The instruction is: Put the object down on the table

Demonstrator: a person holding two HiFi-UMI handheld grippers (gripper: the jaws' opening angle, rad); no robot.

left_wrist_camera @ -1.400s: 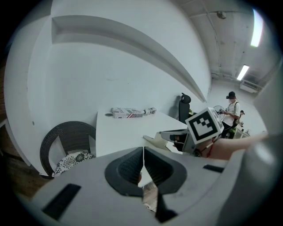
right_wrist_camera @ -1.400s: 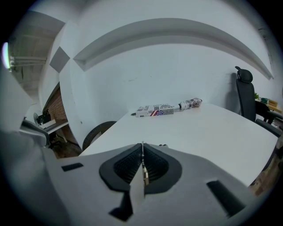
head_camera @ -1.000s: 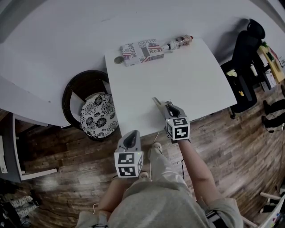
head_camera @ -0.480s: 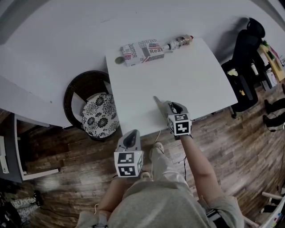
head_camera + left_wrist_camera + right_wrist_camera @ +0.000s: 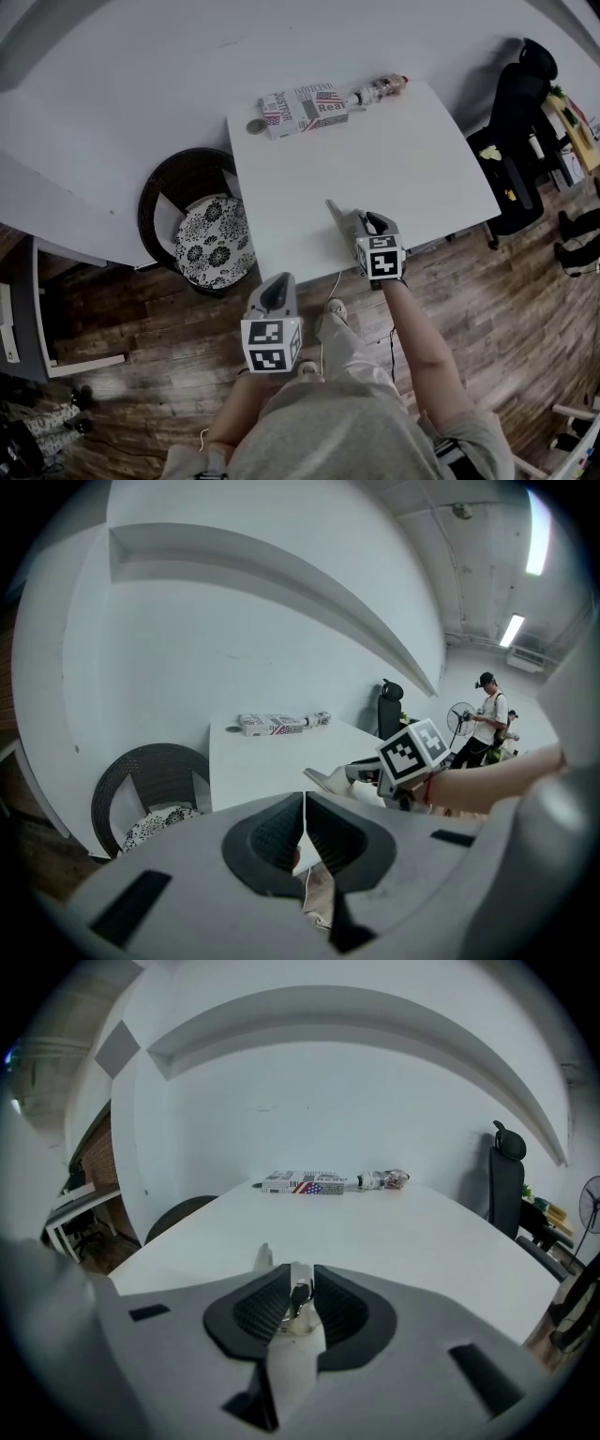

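My right gripper [image 5: 351, 223] is shut on a pale flat object [image 5: 334, 212] whose pointed end sticks out past the jaws over the near part of the white table [image 5: 412, 159]. In the right gripper view the object [image 5: 292, 1335] is pinched between the dark pads, and its tip [image 5: 264, 1258] hangs just above the tabletop. My left gripper [image 5: 275, 294] is held off the table's near edge, over the wooden floor. It is shut with nothing in it, and its jaws [image 5: 305, 825] touch.
At the table's far edge lie a printed box [image 5: 305, 109], a bottle [image 5: 380, 89] and a small round item [image 5: 255, 126]. A wicker chair with a floral cushion [image 5: 202, 239] stands on the left and a black office chair [image 5: 516, 103] on the right. A person [image 5: 487, 714] stands far off.
My right gripper, with the pale object in it, has edged a little further in over the table. The left gripper has stayed where it was.
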